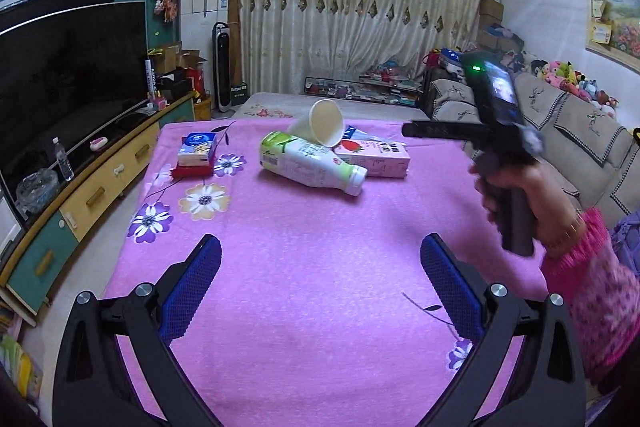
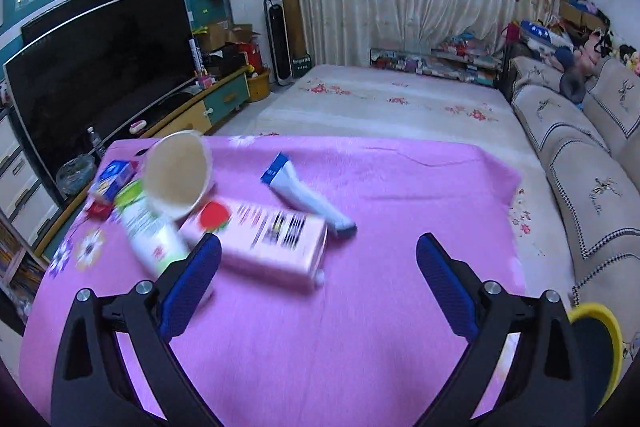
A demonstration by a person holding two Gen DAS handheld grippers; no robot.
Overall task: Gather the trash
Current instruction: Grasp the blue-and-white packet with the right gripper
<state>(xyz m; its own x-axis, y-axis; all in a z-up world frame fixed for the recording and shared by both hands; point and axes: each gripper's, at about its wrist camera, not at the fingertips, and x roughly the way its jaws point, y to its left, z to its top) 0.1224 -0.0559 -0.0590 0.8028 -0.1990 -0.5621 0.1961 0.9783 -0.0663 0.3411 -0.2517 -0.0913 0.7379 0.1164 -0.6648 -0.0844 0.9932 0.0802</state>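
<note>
Trash pile: bottle (image 1: 310, 159), carton (image 2: 264, 243), cup (image 1: 326, 123) heaped mid-table (image 1: 320, 267) | left gripper (image 1: 320, 259), right gripper (image 2: 318, 259) both wide open, empty | step: approach | next: close on one item

In the right wrist view, the carton (image 2: 260, 243), bottle (image 2: 150, 231) and paper cup (image 2: 178, 175) are smeared by motion blur, so the carton's print cannot be read. A yellow-rimmed object (image 2: 600, 339) is cut off by the lower right edge. In the left wrist view, the tube (image 1: 360, 135) is mostly hidden behind cup and carton, and the sleeve (image 1: 596, 291) is cropped.
</note>
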